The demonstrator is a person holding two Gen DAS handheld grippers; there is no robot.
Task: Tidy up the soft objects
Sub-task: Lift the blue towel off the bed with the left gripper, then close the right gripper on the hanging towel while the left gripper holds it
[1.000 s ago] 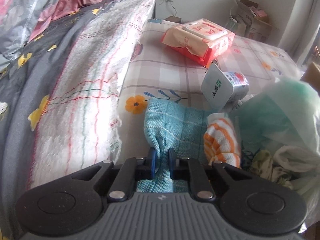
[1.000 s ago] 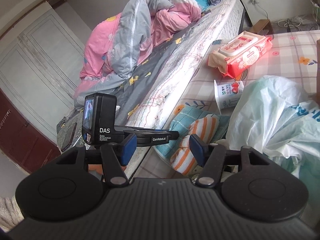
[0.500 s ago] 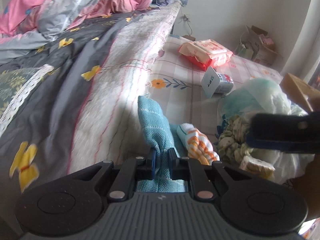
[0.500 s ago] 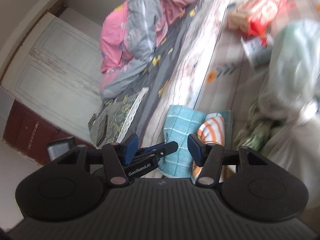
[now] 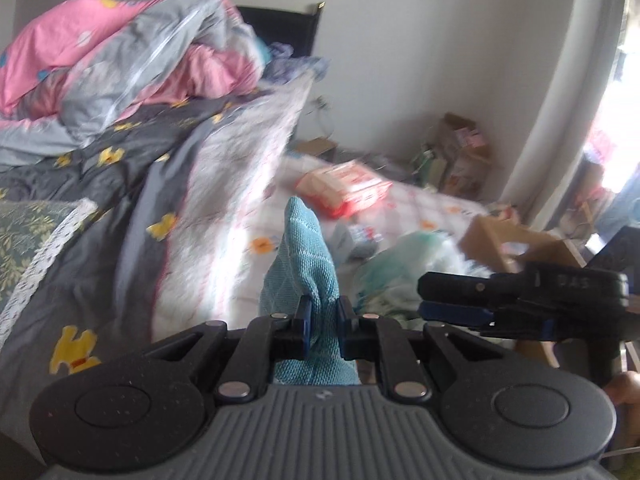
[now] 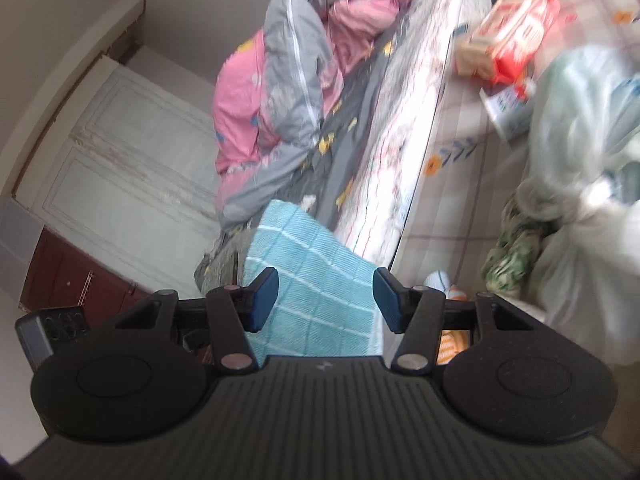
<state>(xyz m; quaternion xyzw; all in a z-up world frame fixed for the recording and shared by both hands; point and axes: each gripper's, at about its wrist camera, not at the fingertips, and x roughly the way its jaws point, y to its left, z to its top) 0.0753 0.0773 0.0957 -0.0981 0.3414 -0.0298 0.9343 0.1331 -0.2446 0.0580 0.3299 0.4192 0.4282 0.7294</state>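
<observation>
Beside a bed [image 5: 120, 208] covered with a grey flowered quilt stands a worktop [image 6: 460, 184] with a checked, flowery cloth, and on it the soft things are not yet in order. Nearest, the left hand-held gripper [image 5: 322, 322] has its jaws pressed together on a bunched fold of the blue checked towel [image 5: 300, 264], which is lifted off the surface and hangs in the air. The right hand-held gripper [image 6: 326, 298] is spread and holds nothing; the flat part of the towel appears between its jaws, but the pads do not press on it. Just below it an orange striped cloth [image 6: 450, 342] lies on the worktop, untouched. Further away are pale plastic bags [image 6: 580, 152] with a green patterned cloth [image 6: 516, 248] spilling out, then a small white carton [image 6: 508, 108] and a red pack of wipes [image 6: 516, 36]. I judge the work is at an early stage: one towel is picked up, nothing is folded or stacked.
</observation>
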